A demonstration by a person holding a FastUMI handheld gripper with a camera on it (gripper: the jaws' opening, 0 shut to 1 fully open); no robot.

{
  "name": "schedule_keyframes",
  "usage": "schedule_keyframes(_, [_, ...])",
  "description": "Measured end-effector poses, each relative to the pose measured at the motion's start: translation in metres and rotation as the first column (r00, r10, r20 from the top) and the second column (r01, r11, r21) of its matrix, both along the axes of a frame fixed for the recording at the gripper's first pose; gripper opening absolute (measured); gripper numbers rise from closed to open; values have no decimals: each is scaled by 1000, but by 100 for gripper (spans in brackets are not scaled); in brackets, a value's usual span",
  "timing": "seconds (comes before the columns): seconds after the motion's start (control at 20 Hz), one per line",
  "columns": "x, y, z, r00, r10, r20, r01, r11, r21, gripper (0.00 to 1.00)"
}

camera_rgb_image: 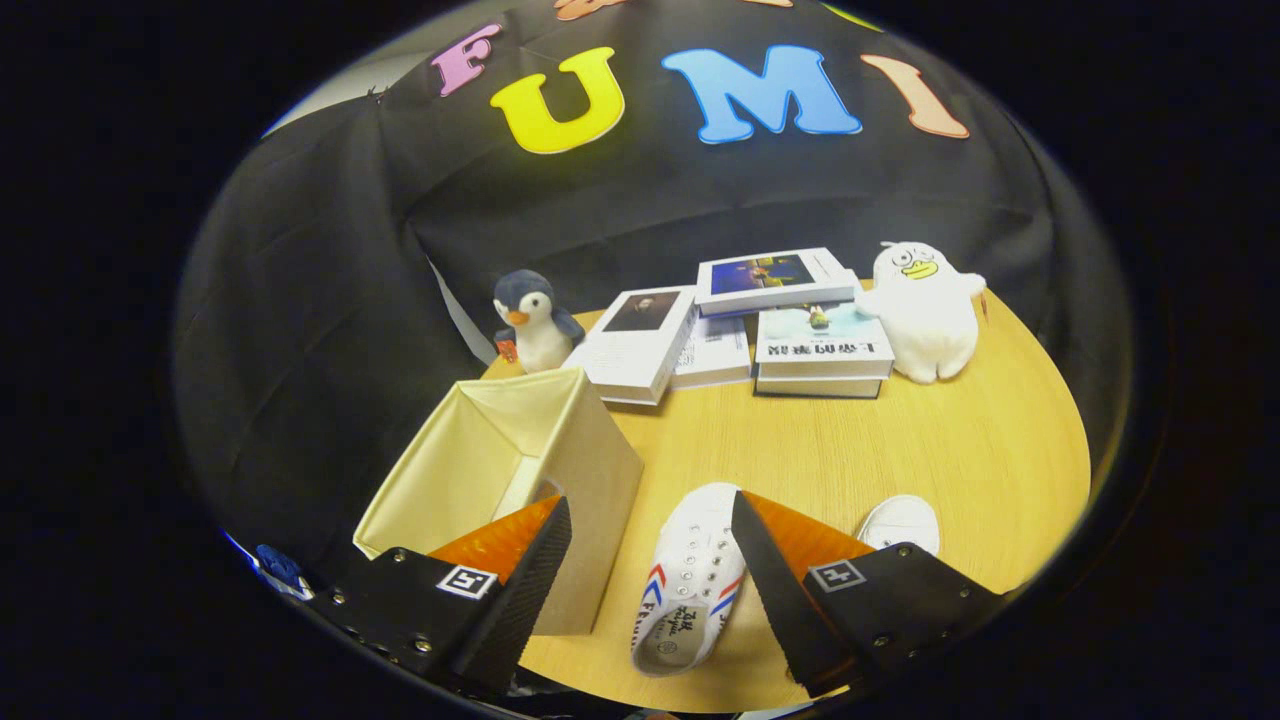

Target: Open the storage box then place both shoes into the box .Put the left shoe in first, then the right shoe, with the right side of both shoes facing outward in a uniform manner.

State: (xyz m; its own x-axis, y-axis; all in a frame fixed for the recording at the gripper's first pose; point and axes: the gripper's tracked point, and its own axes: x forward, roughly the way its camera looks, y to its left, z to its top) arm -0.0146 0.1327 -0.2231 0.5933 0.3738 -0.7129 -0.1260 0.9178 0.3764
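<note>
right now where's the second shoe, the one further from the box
In the gripper view, the second shoe lies on the wooden table, partly hidden behind one finger of the open hand-held gripper, beside the striped shoe.

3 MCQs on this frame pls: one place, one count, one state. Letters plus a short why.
1. The nearer white shoe lies:
A. between the gripper fingers
B. inside the storage box
C. on the books

2. Plush toys on the table:
A. one
B. two
C. four

3. The storage box is:
A. lidded shut
B. open on top
C. folded flat

A: the shoe sits on the table between the spread fingers.
B: a penguin and a white duck flank the books.
B: its pale inside shows.
</note>
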Motion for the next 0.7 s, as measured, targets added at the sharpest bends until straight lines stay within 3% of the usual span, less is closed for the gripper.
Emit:
schedule_keyframes(0.45, [-34,-16,-83,982,42,-183,-57,995,-77,98])
schedule_keyframes(0.7, [-43,-22,-113,964,24,-264,-51,994,-95,93])
